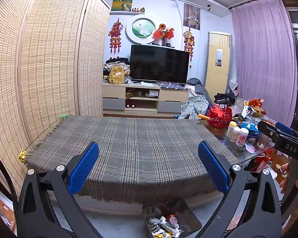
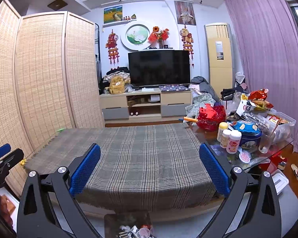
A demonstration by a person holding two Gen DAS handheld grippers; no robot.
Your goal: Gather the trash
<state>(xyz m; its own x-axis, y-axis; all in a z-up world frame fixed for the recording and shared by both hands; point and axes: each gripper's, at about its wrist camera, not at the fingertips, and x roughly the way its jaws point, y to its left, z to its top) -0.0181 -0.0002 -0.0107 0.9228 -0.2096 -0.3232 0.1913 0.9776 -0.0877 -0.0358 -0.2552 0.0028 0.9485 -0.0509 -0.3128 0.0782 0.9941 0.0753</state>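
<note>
Between the spread blue-padded fingers of the left gripper point(image 1: 148, 165) lay the grey plaid fringed cloth point(image 1: 129, 148) that covered the glass-topped bench point(image 1: 41, 133), with nothing held between the pads. Below those fingers, on the pale floor just in front of the bench, stood a dark rectangular bin point(image 1: 188, 216) holding the trash point(image 1: 164, 227): crumpled white wrappers, small packets and a red-and-white piece. Off the right finger, the black body of the right gripper showed at the frame edge, with part of a hand point(image 1: 290, 175) beneath it.

The right gripper point(image 2: 150, 166) likewise had its fingers wide apart and empty over the same cloth. Beyond its right finger, the bare glass end of the bench carried three white and yellow plastic bottles point(image 2: 229, 137), a blue round tin point(image 2: 248, 136), a red openwork basket point(image 2: 210, 116), a pink hairbrush point(image 2: 245, 156) and snack bags. Below its fingers, the bin's rim and the trash appeared at the bottom edge. Past its left finger, the left gripper's black frame protruded.
</note>
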